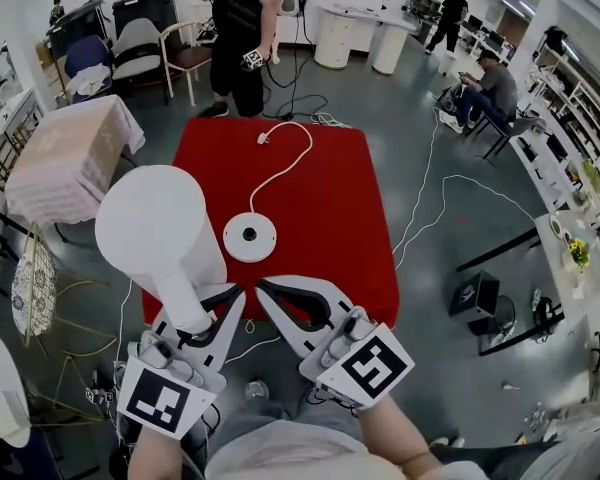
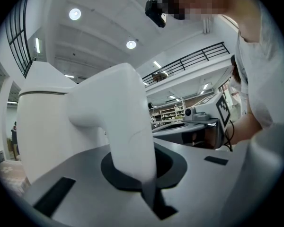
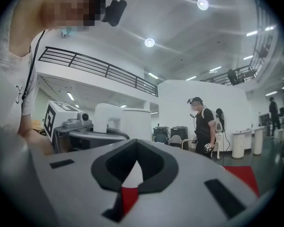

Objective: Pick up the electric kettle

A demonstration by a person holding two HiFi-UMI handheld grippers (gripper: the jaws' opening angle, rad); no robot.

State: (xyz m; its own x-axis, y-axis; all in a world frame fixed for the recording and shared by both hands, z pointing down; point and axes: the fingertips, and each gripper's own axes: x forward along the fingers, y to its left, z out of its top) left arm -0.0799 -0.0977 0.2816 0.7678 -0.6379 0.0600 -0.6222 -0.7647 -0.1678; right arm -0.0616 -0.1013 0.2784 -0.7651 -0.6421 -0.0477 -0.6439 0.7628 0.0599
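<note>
A white electric kettle (image 1: 155, 228) hangs in the air over the near left corner of the red table (image 1: 325, 203). My left gripper (image 1: 220, 296) is shut on its handle (image 1: 188, 306). In the left gripper view the handle (image 2: 128, 126) drops into the hollow of the closed jaws, with the kettle body (image 2: 47, 131) at left. The round white kettle base (image 1: 250, 237) lies bare on the table, and its cord (image 1: 285, 163) runs to the far edge. My right gripper (image 1: 265, 290) is shut on nothing, just right of the left one. The right gripper view shows the kettle (image 3: 125, 122) at its left.
A person in black (image 1: 242, 38) stands beyond the table's far edge. A cloth-covered table (image 1: 65, 158) and chairs (image 1: 140, 53) stand at left. White cables (image 1: 430, 198) trail over the floor at right, near a black box (image 1: 477, 293).
</note>
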